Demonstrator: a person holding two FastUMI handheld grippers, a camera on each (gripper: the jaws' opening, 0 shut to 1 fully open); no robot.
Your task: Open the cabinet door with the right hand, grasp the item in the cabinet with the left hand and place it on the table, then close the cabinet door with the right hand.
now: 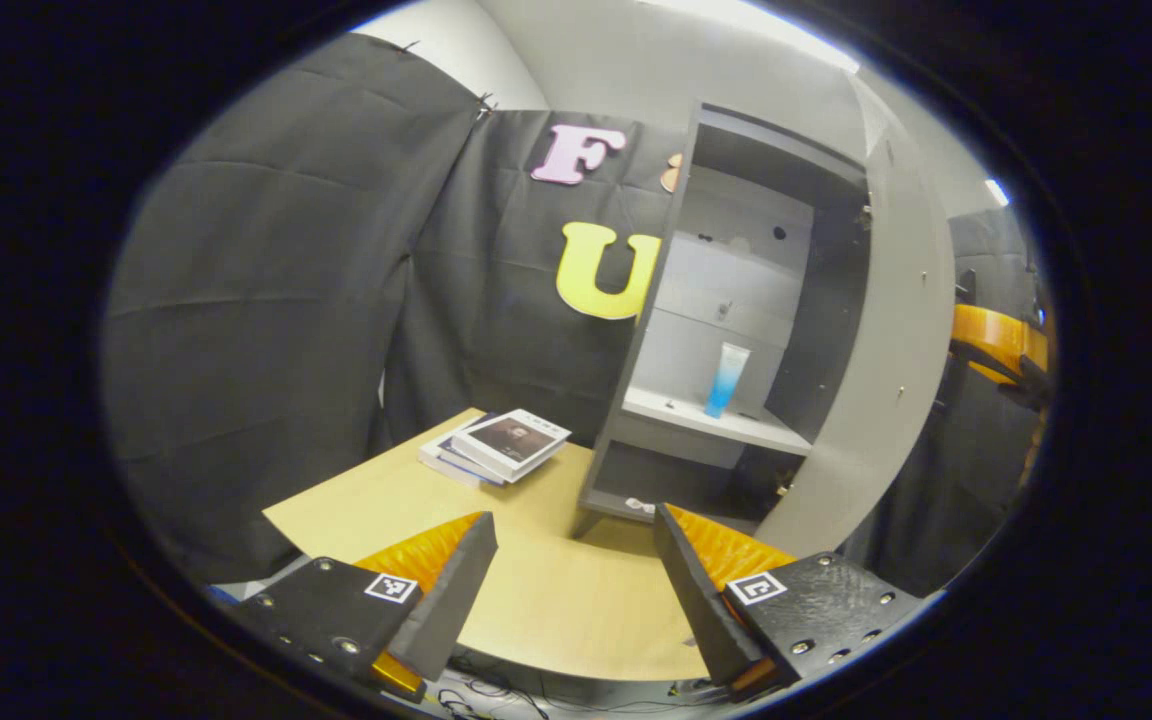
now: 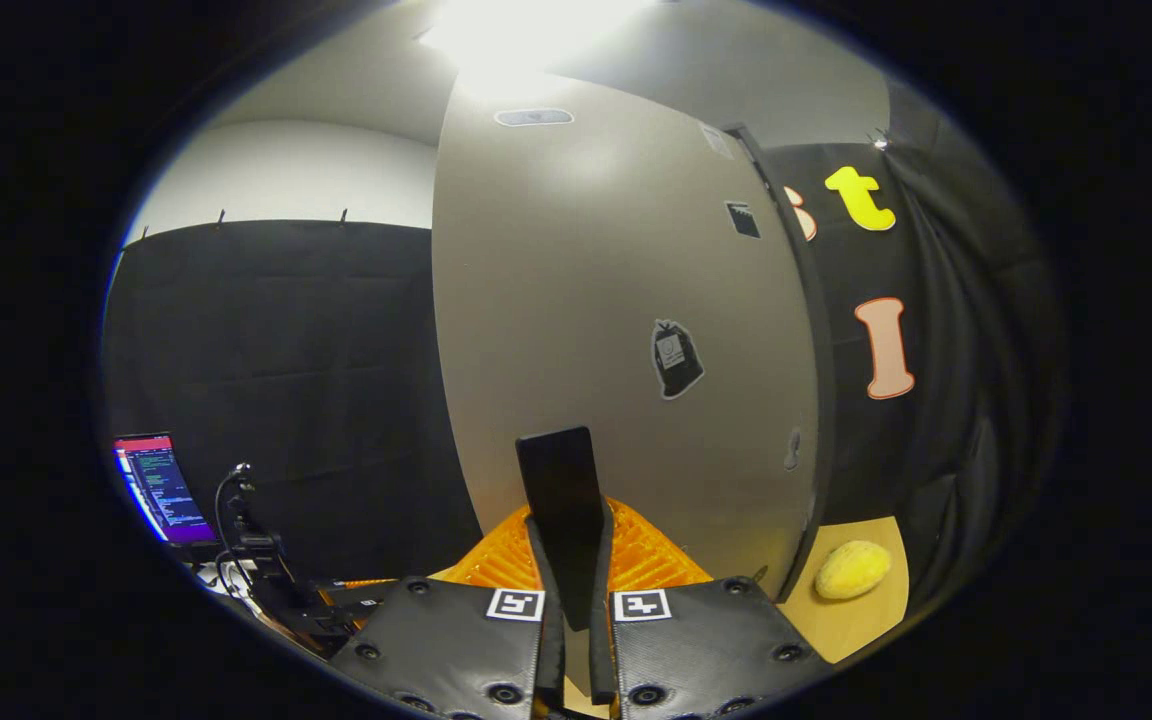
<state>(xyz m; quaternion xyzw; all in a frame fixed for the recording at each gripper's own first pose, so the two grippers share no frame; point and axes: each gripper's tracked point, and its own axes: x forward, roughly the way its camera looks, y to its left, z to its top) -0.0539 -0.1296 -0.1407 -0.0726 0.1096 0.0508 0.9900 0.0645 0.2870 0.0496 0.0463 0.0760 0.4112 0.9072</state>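
The cabinet door [image 1: 886, 330] stands open. A blue-and-white tube [image 1: 726, 378] stands upright on the middle shelf [image 1: 706, 420] of the cabinet [image 1: 736, 300], near the shelf's centre. The left gripper [image 1: 576, 560] hangs over the tabletop's [image 1: 536, 600] near edge with fingers spread wide, holding nothing. Books [image 1: 496, 447] lie at the tabletop's far left corner. The right gripper [image 2: 573, 590] has its fingers pressed together against the door's [image 2: 616, 320] outer face. A yellow lump [image 2: 852, 569] sits on the tabletop [image 2: 846, 615] beside the cabinet.
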